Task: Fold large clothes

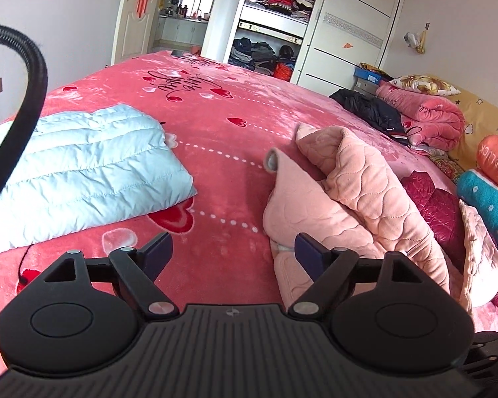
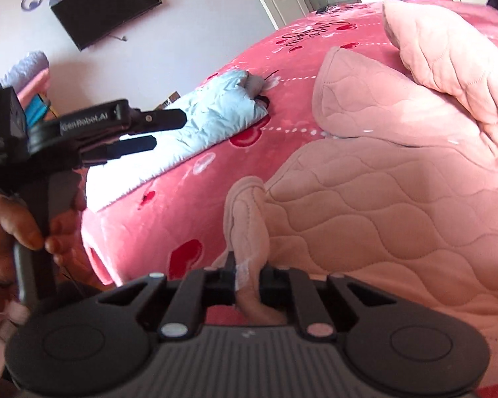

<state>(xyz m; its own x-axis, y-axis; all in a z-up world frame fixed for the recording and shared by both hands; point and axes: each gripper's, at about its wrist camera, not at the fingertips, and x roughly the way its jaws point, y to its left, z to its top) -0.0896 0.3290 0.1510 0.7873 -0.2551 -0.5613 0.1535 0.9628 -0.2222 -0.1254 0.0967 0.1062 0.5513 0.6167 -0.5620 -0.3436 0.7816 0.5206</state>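
Right gripper [image 2: 247,280] is clamped on a thin hem of the pink coat [image 2: 381,205], which lies crumpled on the bed [image 2: 169,219]. Left gripper [image 1: 234,248] stands apart, holding nothing, above the blanket just beside the coat. Risk: the narrow pinch slips under a pull; one-sided lifting bunches the coat. Blue jacket [image 1: 83,169] lies folded beyond.

My left gripper [image 1: 232,252] hovers above the pink quilted garment's [image 1: 358,192] near edge with its jaws spread wide and nothing between them; my left hand [image 2: 26,229] wraps its handle, left of the garment; my right gripper [image 2: 247,277] is clamped on a rolled fold of the garment's hem.
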